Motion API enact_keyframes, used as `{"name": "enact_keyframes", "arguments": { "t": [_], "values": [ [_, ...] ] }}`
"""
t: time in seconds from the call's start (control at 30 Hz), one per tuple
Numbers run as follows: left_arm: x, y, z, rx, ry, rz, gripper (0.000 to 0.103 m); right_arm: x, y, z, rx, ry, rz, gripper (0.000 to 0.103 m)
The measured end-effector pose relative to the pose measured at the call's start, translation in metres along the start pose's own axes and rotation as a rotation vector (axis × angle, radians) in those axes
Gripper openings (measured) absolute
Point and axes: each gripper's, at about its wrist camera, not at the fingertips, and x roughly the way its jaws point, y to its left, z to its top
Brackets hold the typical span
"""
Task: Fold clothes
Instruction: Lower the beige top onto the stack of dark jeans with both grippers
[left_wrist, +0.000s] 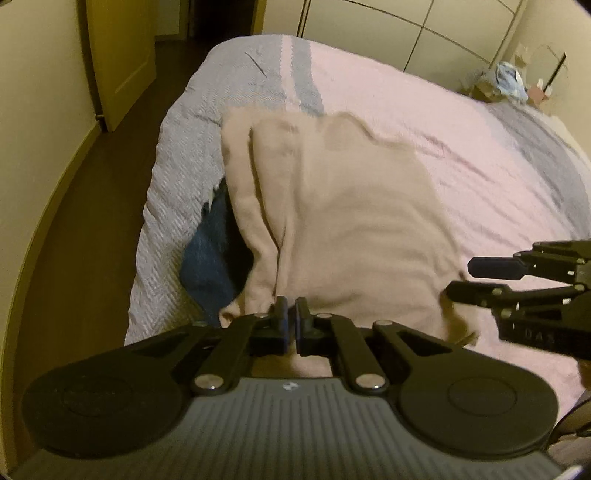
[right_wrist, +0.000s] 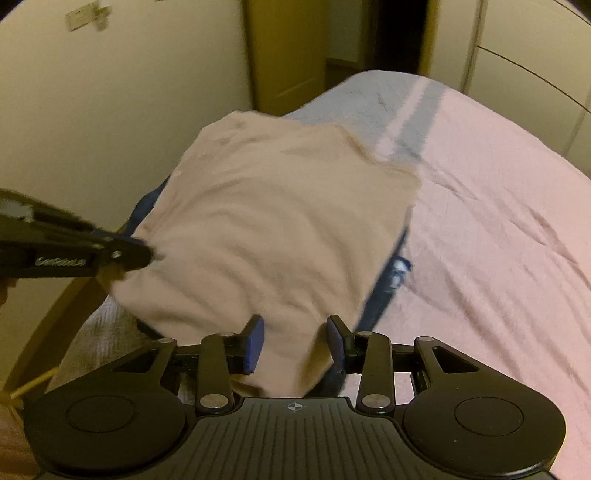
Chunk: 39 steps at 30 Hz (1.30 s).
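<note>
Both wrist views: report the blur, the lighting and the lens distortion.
Left wrist view: dim yellowish light; the beige knit garment is softly smeared, while the left gripper stays sharp; walls and floor bow at the edges. Right wrist view: stronger motion blur on the garment and on the left gripper at the left edge; the pink bedspread curves with the fisheye.
</note>
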Motion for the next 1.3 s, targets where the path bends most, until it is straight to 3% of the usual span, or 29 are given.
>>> {"name": "enact_keyframes", "arguments": {
  "t": [0.13,0.27,0.37,0.47,0.53,0.67,0.8,0.97,1.3],
  "values": [
    [-0.005,-0.001,0.034,0.024,-0.065,0.017,0.004,-0.007,-0.023,0.024,0.112,-0.077,-0.021,0.038],
    [0.014,-0.004,0.069,0.044,-0.107,0.031,0.004,0.015,-0.044,0.053,0.216,-0.074,-0.082,0.038],
    [0.04,0.0,0.089,0.026,-0.113,0.011,0.004,0.035,-0.049,0.058,0.242,-0.052,-0.078,0.038],
    [0.075,0.011,0.098,-0.013,-0.069,0.031,0.003,0.055,-0.054,0.062,0.265,-0.029,-0.072,0.038],
    [0.079,0.015,0.099,-0.031,-0.069,0.035,0.002,0.068,-0.058,0.065,0.281,-0.014,-0.068,0.038],
    [0.05,0.01,0.088,-0.042,-0.073,0.044,0.003,0.038,-0.058,0.064,0.301,-0.062,-0.033,0.038],
    [0.024,-0.005,0.061,-0.064,-0.029,0.063,0.004,0.006,-0.04,0.043,0.24,-0.044,0.044,0.038],
    [0.028,-0.015,0.025,-0.117,0.048,0.087,0.005,0.035,-0.019,0.017,0.179,0.05,0.027,0.038],
    [-0.03,-0.043,0.013,-0.137,-0.015,0.153,0.015,-0.008,-0.009,0.011,0.17,0.016,0.035,0.038]
  ]
}}
